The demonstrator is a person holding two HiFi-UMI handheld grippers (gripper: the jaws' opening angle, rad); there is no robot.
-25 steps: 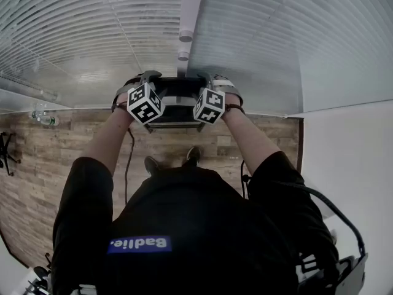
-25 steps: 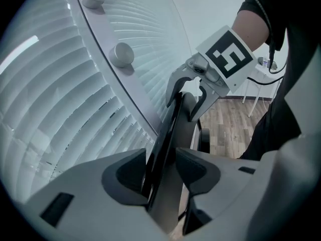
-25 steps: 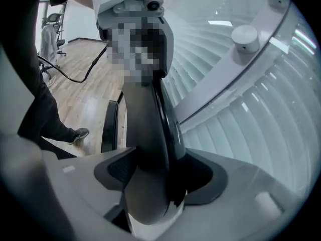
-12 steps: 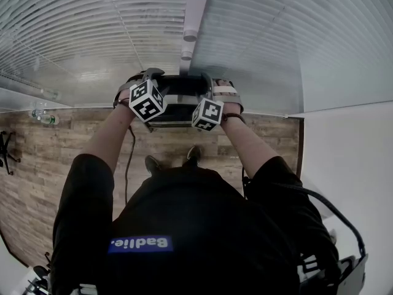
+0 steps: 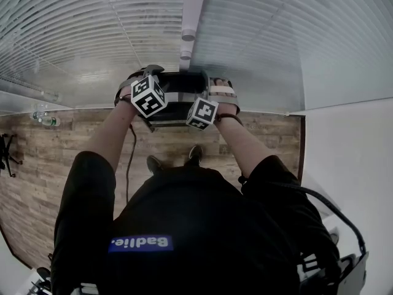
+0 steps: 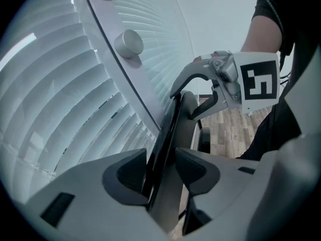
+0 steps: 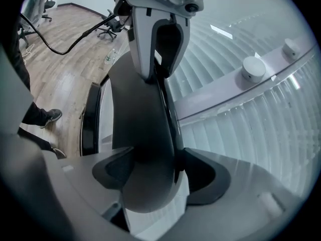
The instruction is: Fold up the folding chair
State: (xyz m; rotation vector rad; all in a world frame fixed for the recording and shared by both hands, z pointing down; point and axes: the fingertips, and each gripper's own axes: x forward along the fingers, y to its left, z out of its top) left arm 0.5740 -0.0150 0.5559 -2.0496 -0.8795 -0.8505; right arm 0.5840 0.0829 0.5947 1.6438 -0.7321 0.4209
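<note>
Looking steeply down over a person in a black top who stands on a wood-plank floor [image 5: 61, 146], facing a frosted glass wall [image 5: 258, 42] with slatted blinds behind it. Both arms reach forward and hold a dark folding chair [image 5: 178, 97] upright, just in front of the glass and above the person's shoes [image 5: 193, 154].

The chair looks already folded. In both tongs' views it shows as one thin, flat slab with seat and back lying together, so the folding itself seems done. What remains is probably only to rest it or let it go.

The left tongs [image 6: 161, 170] are clamped on the slim top edge of the chair, with a pad pressed against each side. The right tongs [image 7: 150, 170] straddle the thicker rounded edge. Their jaws have just been opening, yet the chair fills the gap and both pads appear to touch it.

No brand or label shows on the chair. The cube [image 5: 148, 96] on each tool carries black-and-white square patterns, not words. A blue patch [image 5: 140, 244] with white lettering sits on the person's top.
</note>
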